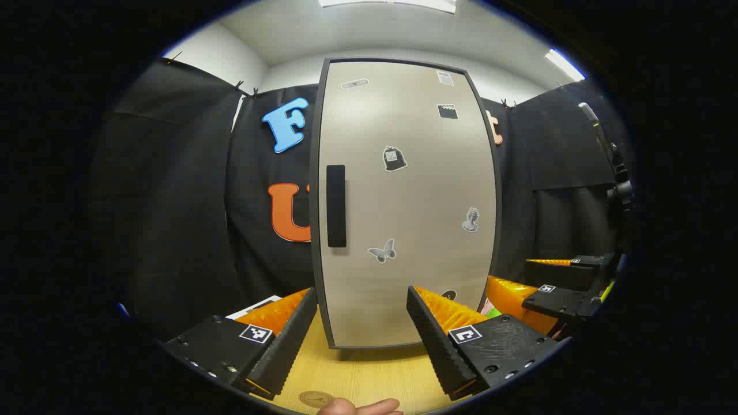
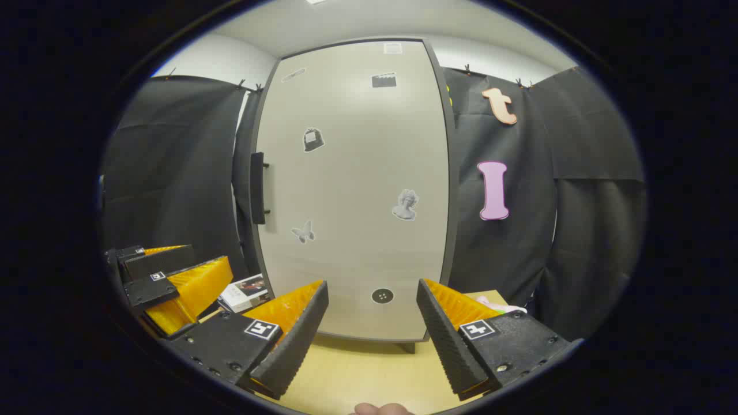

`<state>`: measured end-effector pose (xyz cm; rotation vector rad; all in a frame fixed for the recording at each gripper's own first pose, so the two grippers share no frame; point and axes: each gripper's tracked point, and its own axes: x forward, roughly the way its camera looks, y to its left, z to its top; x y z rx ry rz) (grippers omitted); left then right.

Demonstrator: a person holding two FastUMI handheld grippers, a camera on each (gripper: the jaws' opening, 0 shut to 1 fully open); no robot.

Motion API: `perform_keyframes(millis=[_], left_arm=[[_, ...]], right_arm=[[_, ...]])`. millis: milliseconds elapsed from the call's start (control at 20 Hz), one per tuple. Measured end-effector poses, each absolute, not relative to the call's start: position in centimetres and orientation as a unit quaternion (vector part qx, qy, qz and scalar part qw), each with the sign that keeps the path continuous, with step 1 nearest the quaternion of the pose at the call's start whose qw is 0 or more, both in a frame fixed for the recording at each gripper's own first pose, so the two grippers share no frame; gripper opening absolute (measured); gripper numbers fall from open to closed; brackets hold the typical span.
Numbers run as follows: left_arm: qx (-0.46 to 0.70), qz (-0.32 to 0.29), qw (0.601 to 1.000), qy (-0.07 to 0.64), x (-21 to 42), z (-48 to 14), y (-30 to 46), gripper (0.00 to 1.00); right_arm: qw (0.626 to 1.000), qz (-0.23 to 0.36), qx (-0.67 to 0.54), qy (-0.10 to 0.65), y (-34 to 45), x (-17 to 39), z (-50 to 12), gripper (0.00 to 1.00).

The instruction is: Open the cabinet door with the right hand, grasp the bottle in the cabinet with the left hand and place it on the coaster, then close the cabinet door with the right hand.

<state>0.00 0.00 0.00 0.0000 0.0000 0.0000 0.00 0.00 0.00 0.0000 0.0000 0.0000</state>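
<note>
Both grippers hang wide open and empty before a shut cabinet door [image 1: 406,202], the job not yet begun. Your right gripper [image 2: 372,323] faces the door's lower half, its jaws spread well apart; the black handle [image 2: 257,188] stands up and to its left, on the door's left edge. Your left gripper [image 1: 362,331], equally spread, has that handle just above and left of its own fingers, with the door straight ahead. The bottle sits somewhere behind the door, out of sight, so you cannot yet tell its weight or finish. The handle is a stiff vertical bar standing a little proud of the panel on short posts; closing the right jaws across its middle looks the surest hold, and the door will likely swing lightly toward you from that edge. A round disc [image 1: 316,399] on the table [image 1: 369,374] below your left gripper may be the coaster. The table is pale wood grain, smooth and flat, black cloth hangs all around, and ceiling lights glare overhead.
</note>
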Motion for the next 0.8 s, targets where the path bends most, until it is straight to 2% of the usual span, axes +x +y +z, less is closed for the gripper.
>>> perform_keyframes(millis=[800], left_arm=[[0.000,0.008,1.000,-0.002,0.61,0.05,0.49,0.95]], right_arm=[[1.000,0.004,-0.002,-0.008,0.15,-0.10,0.83,0.99]])
